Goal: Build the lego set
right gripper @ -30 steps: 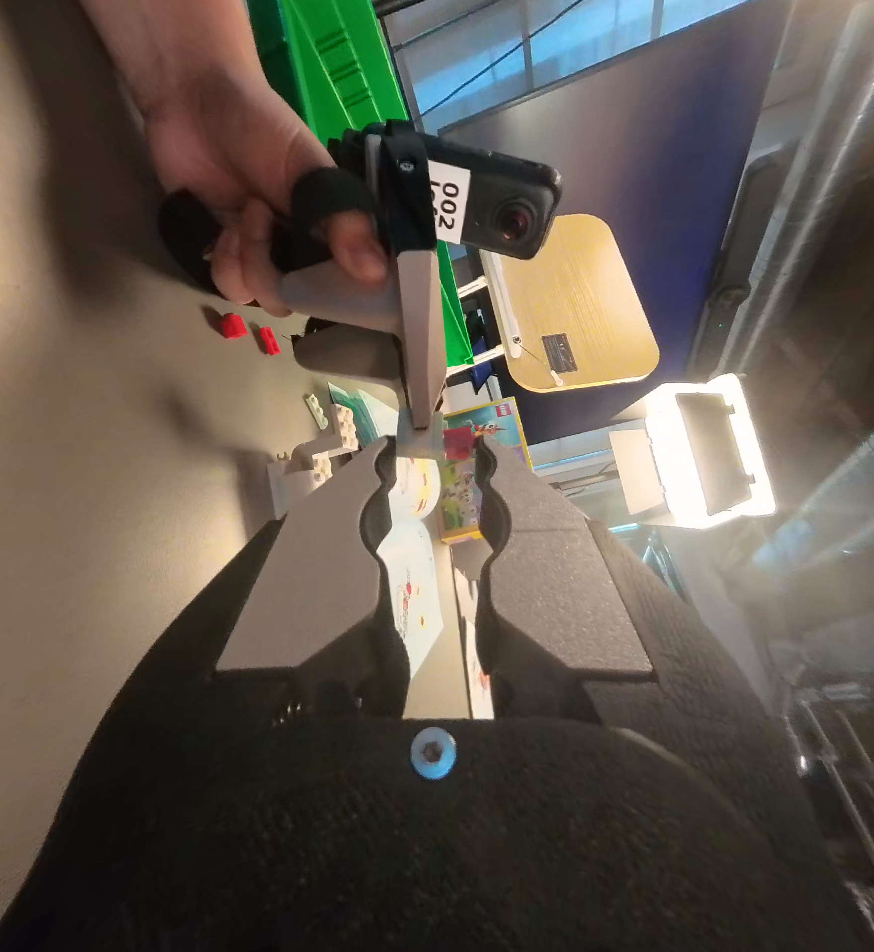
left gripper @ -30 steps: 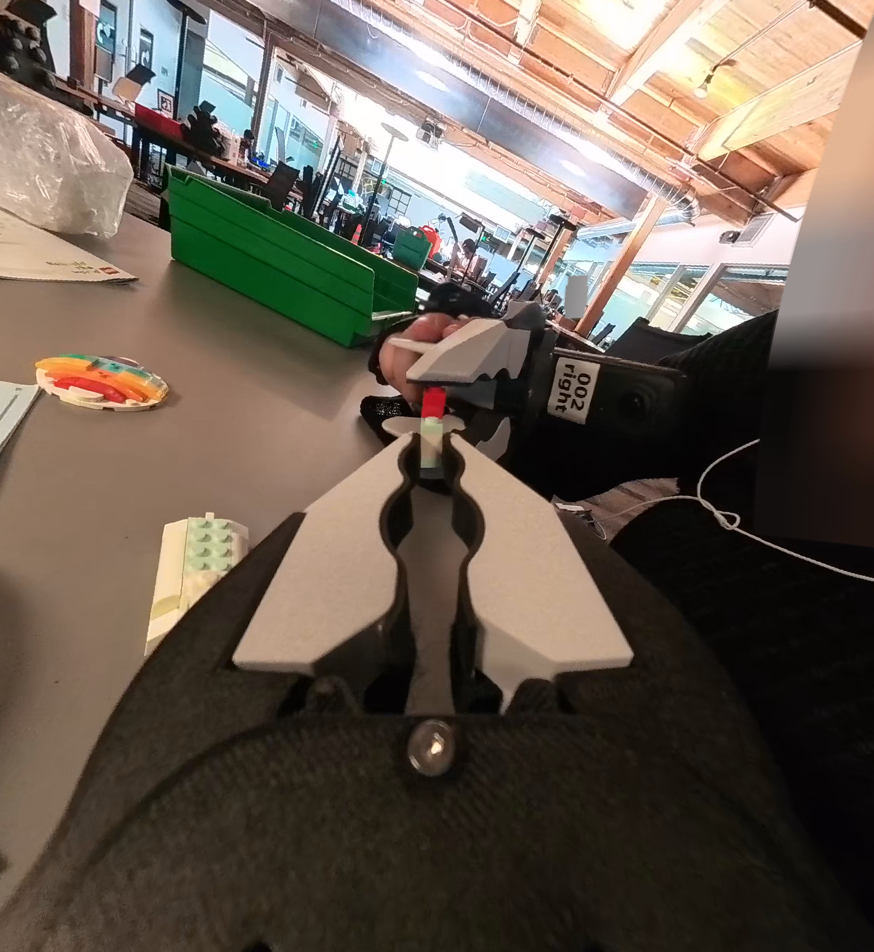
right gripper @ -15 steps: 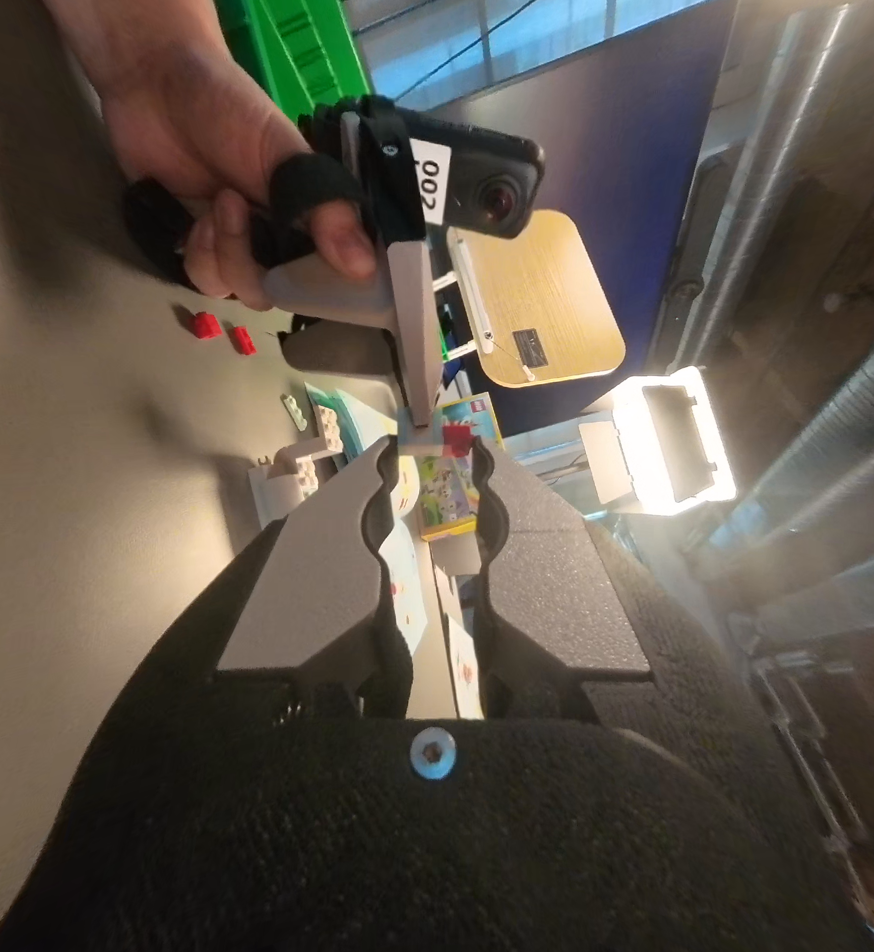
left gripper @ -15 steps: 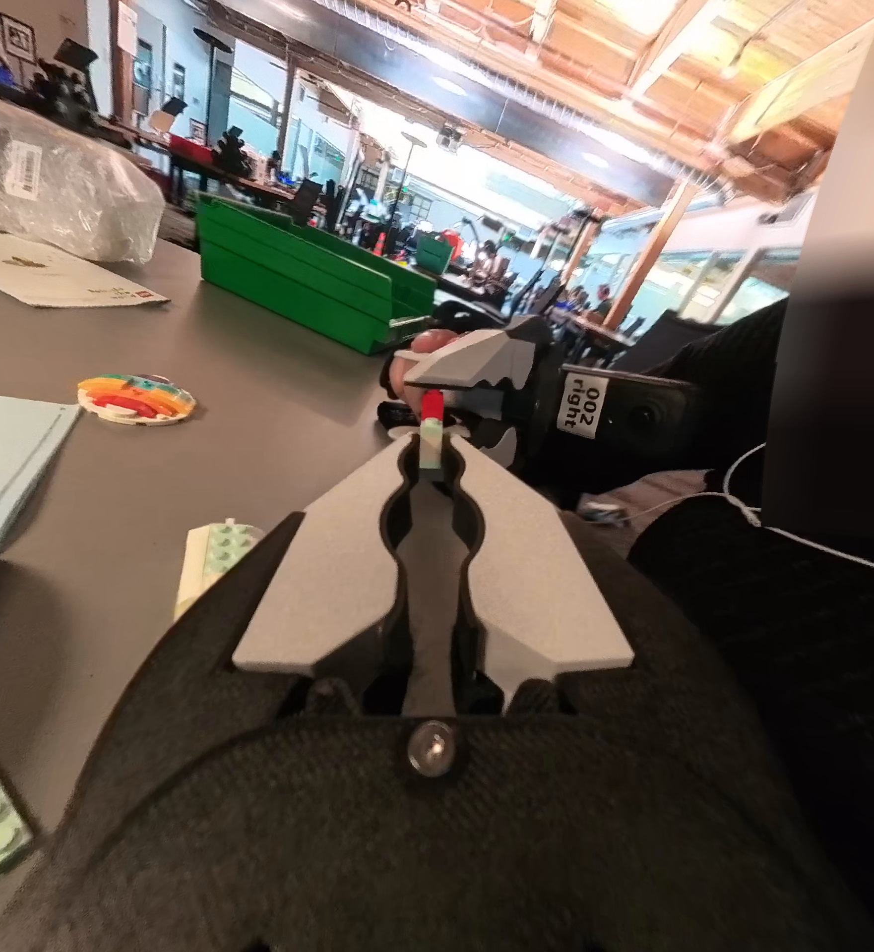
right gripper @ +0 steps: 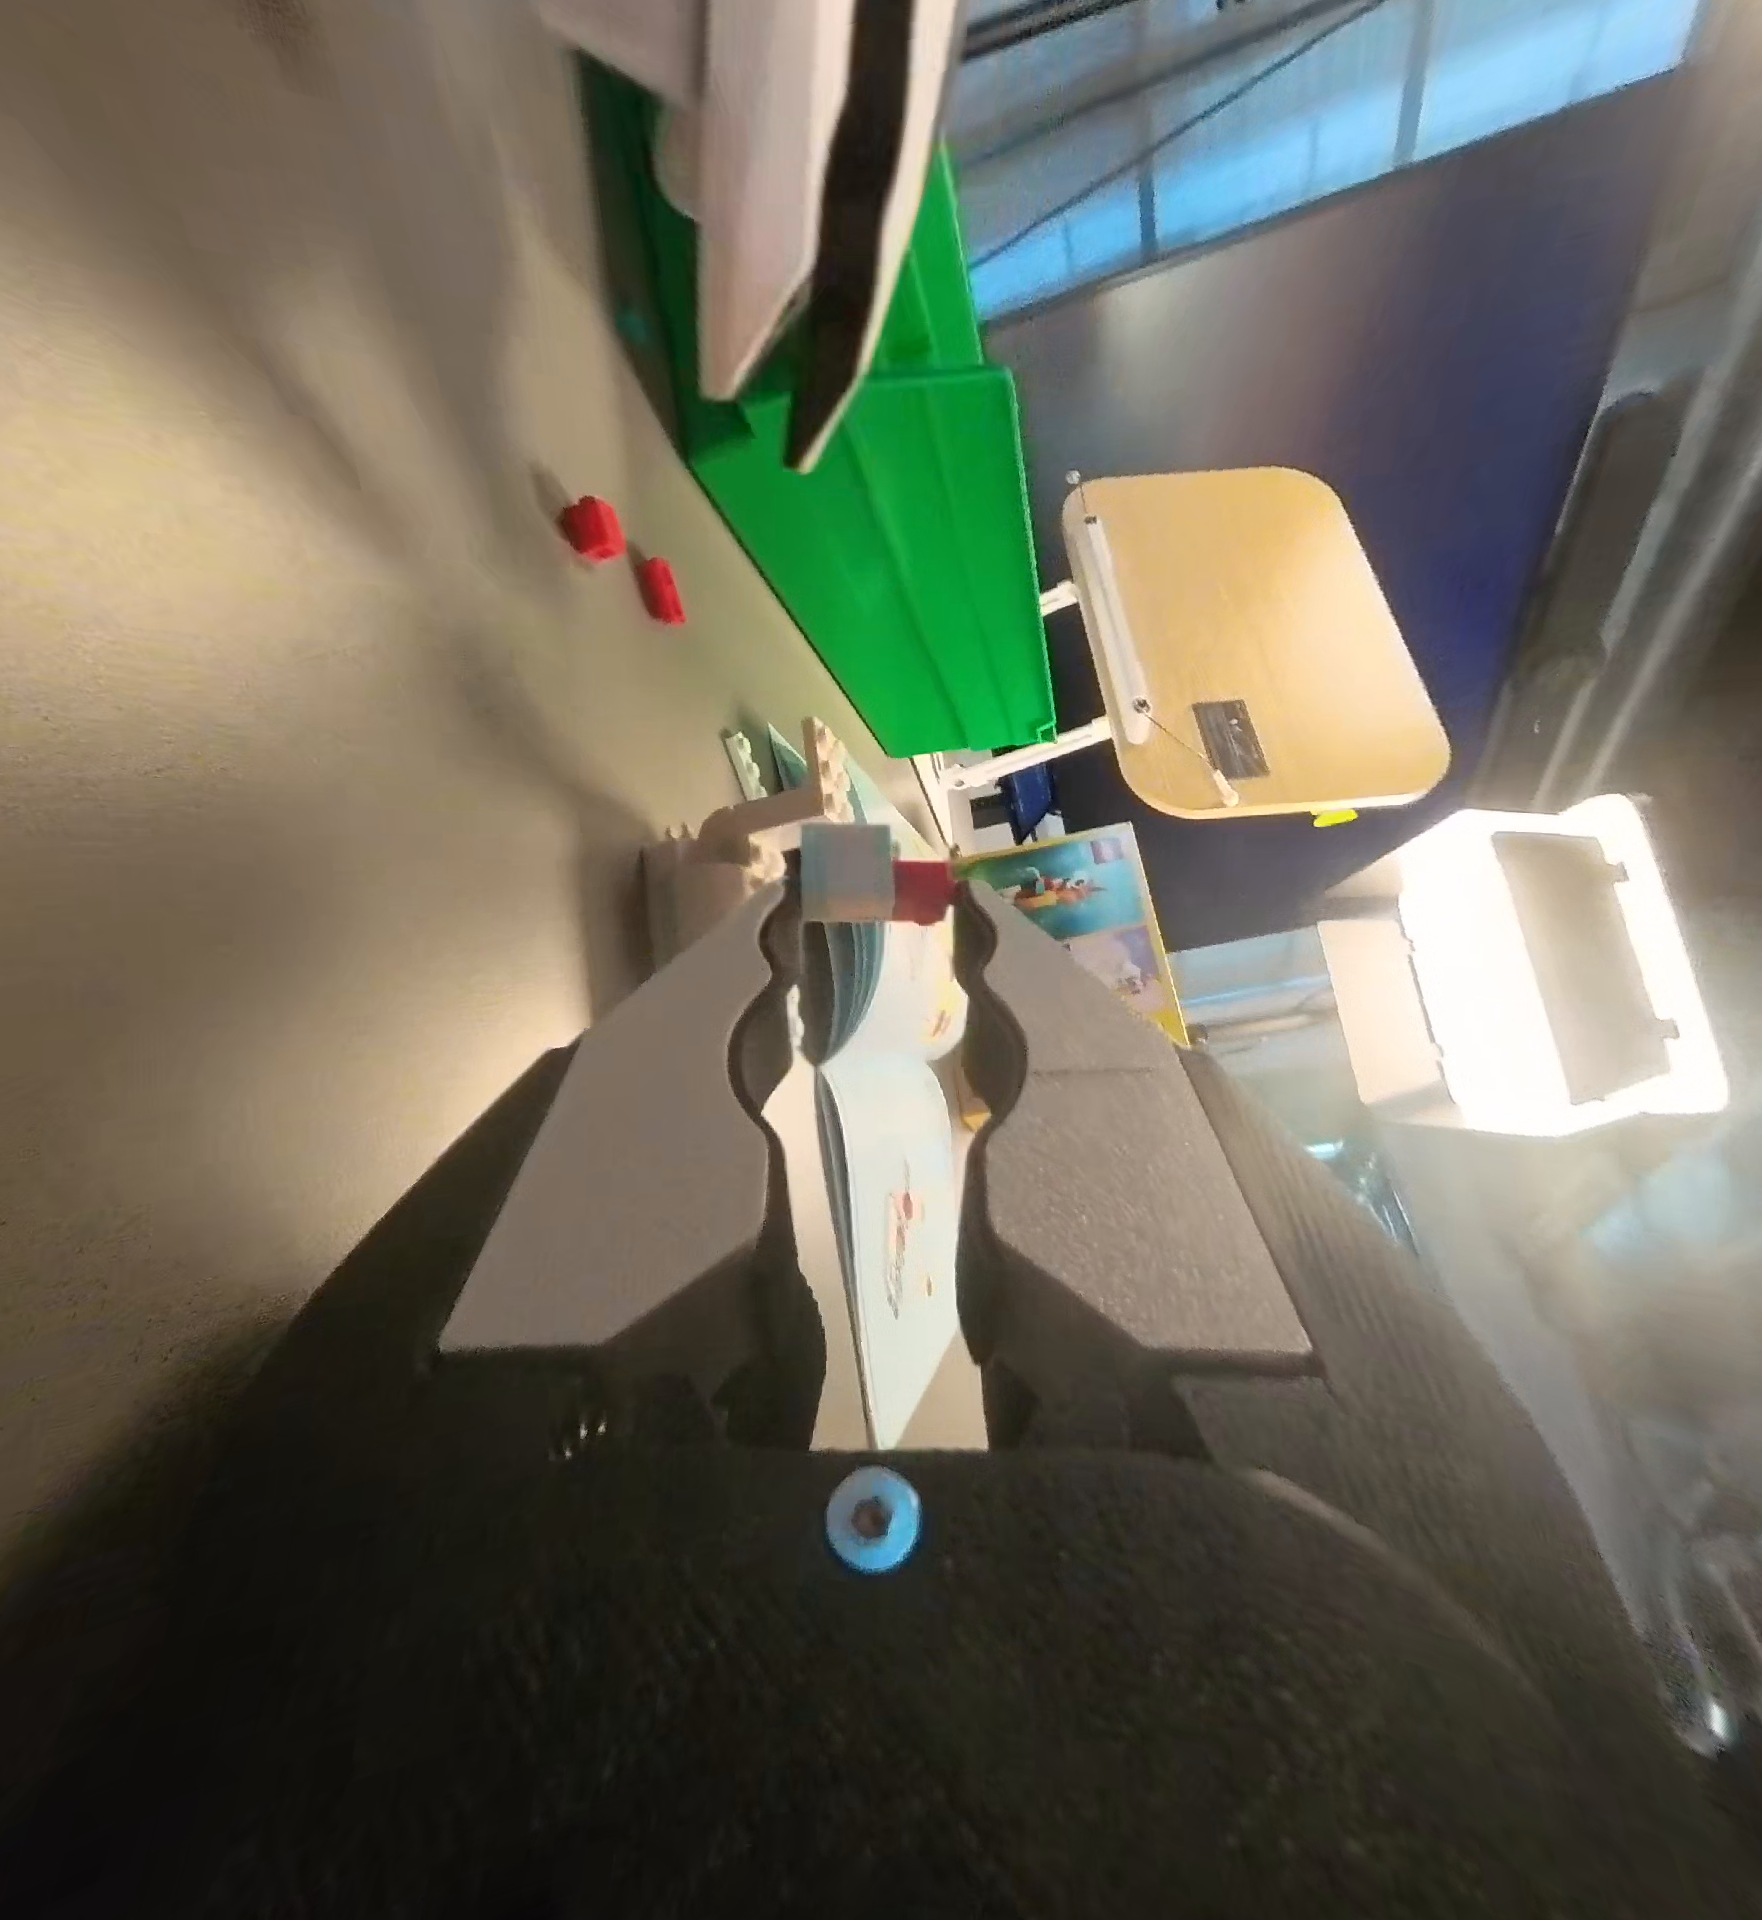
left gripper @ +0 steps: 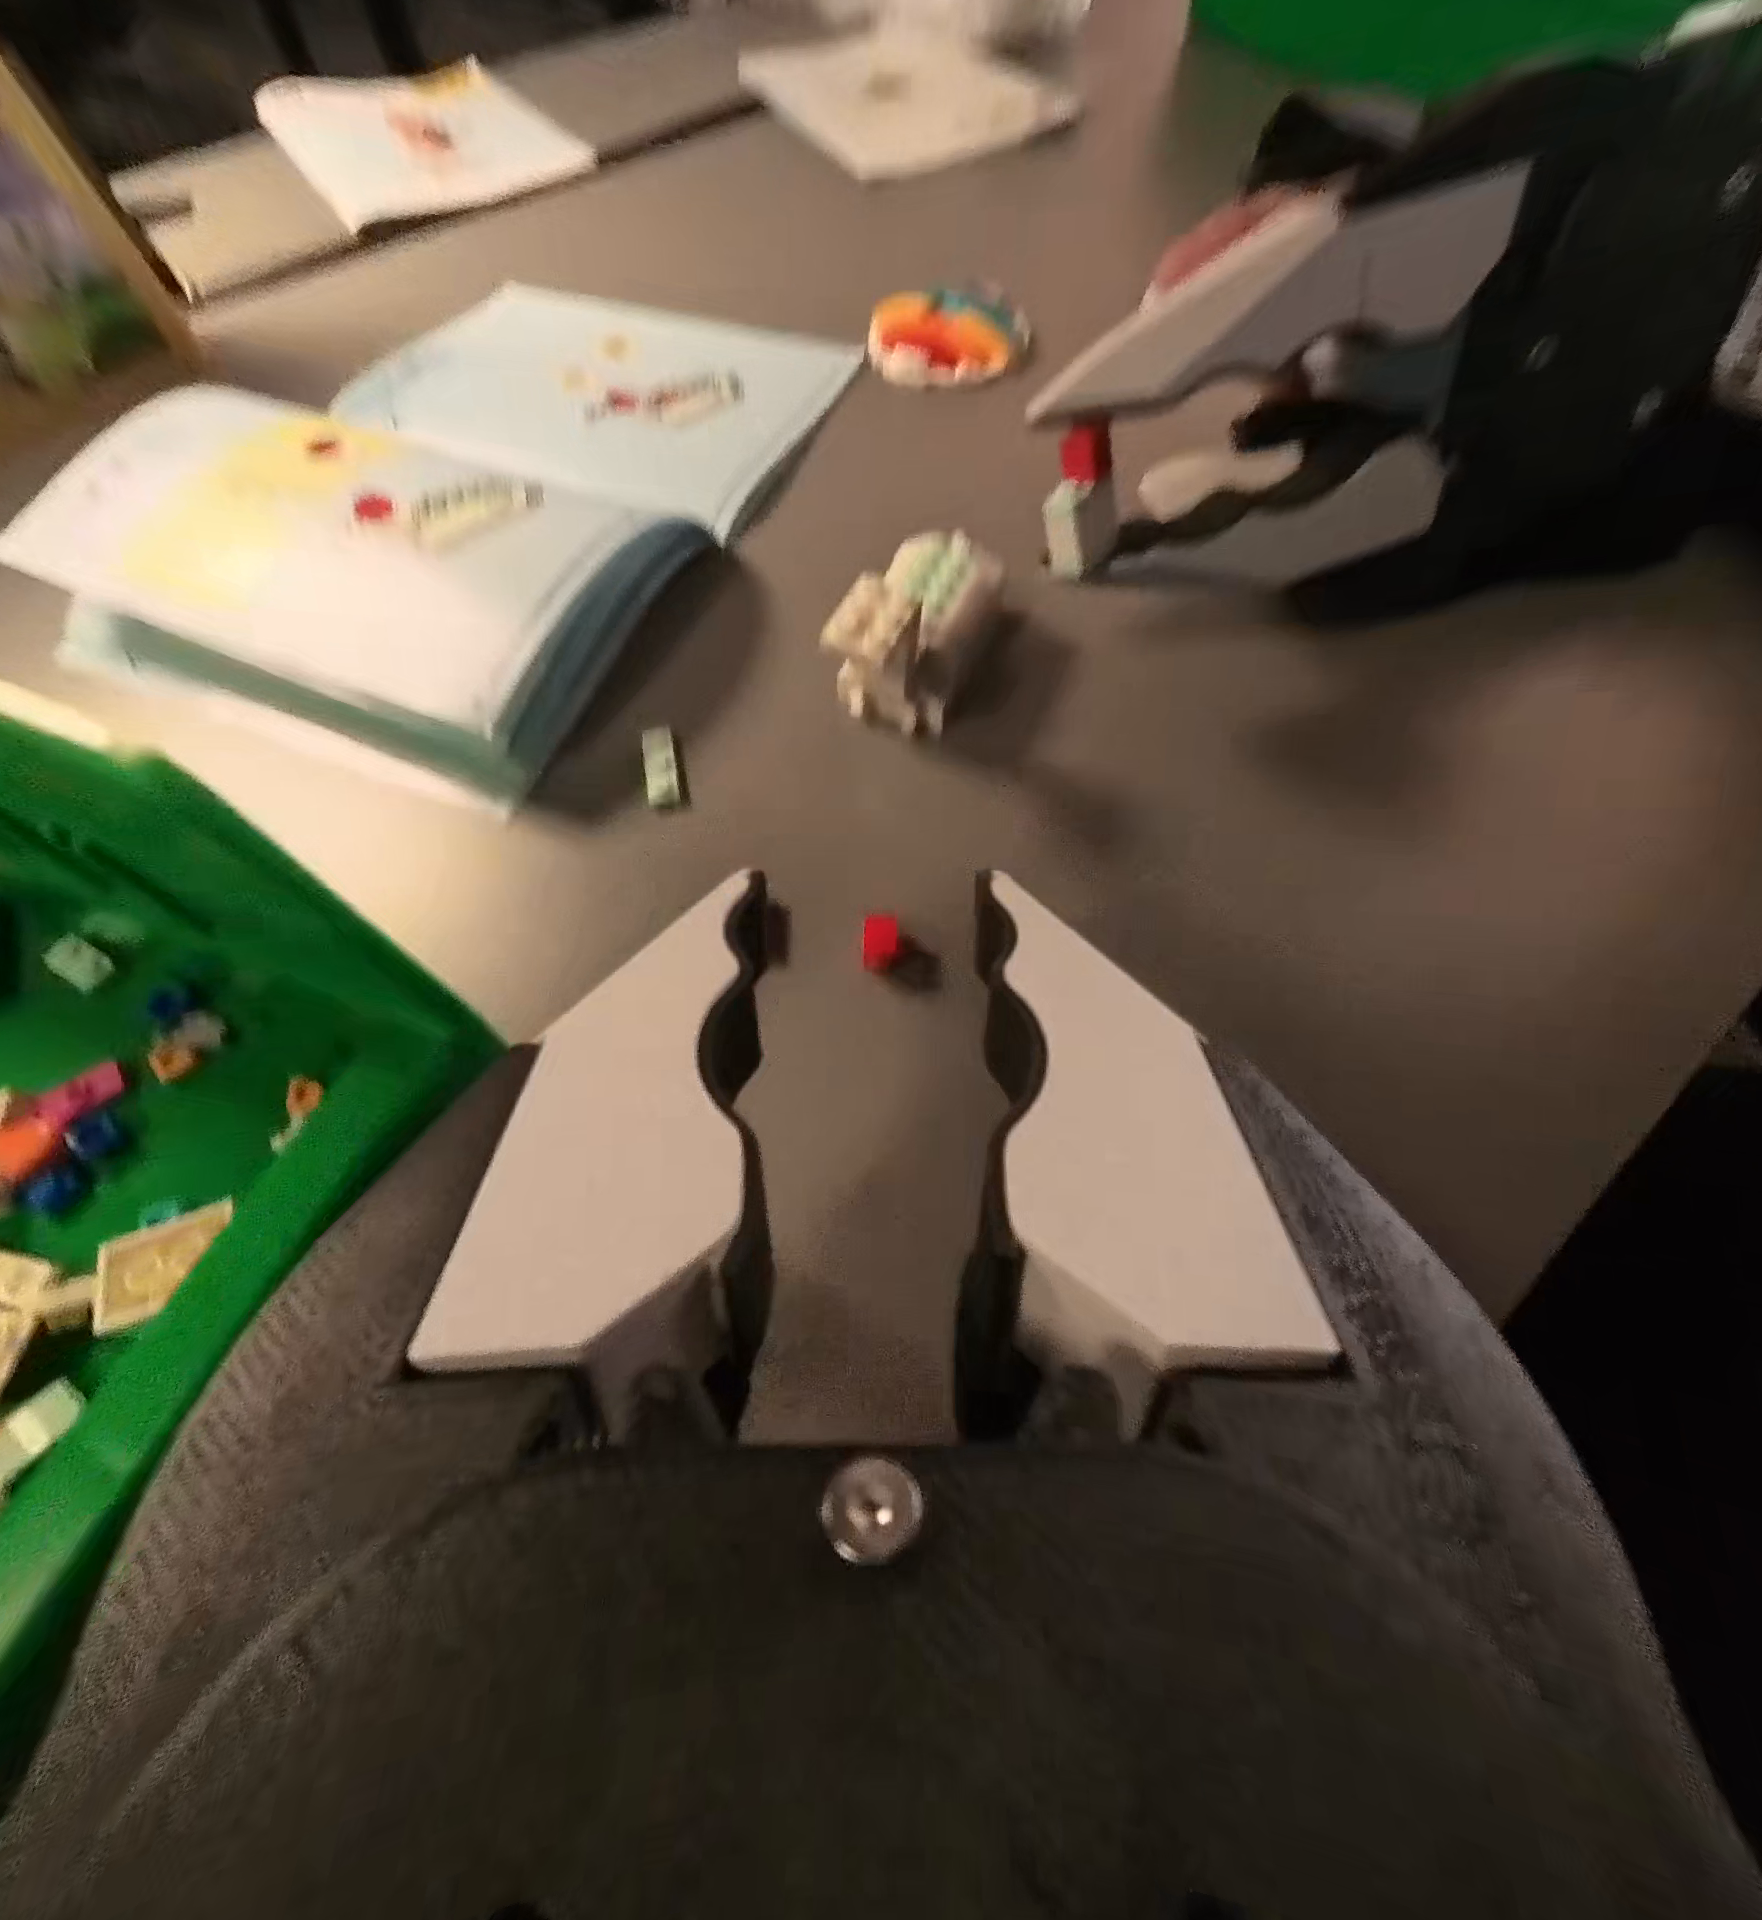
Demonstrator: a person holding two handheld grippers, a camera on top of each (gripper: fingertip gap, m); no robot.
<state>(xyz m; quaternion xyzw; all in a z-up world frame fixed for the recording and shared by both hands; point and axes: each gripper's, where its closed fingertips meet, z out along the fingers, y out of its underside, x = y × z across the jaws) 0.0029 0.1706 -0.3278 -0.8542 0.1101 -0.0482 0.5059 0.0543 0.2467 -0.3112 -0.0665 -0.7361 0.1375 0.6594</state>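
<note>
My left gripper (left gripper: 872, 914) is open and empty, low over the grey table. A loose red brick (left gripper: 882, 940) lies between its fingertips, and a second one is mostly hidden behind its left finger. Both red bricks (right gripper: 591, 530) also show in the right wrist view. My right gripper (right gripper: 872, 894) is shut on a small stack, a pale green brick (right gripper: 841, 873) with a red brick (right gripper: 921, 894) on its end. In the left wrist view, the right gripper (left gripper: 1074, 488) holds this stack (left gripper: 1079, 509) just above the table, far right. A white and mint partial build (left gripper: 908, 634) stands between them.
A green bin (left gripper: 233, 935) of several loose bricks sits at the left, close to my left gripper. An open instruction booklet (left gripper: 420, 520), a small mint piece (left gripper: 664, 767), a round rainbow piece (left gripper: 950, 332) and the set's box (right gripper: 1064, 914) lie farther off. Across from one pair of fingers to the other is roughly 10 cm. The small mint piece (left gripper: 664, 767) is about 8 cm from my left fingertips. Seen from the right wrist view (right gripper: 746, 769) as well.
My left gripper let go of the stack, opened, and swung away down to the two red bricks beside the green bin. The right gripper now holds the stack alone.
</note>
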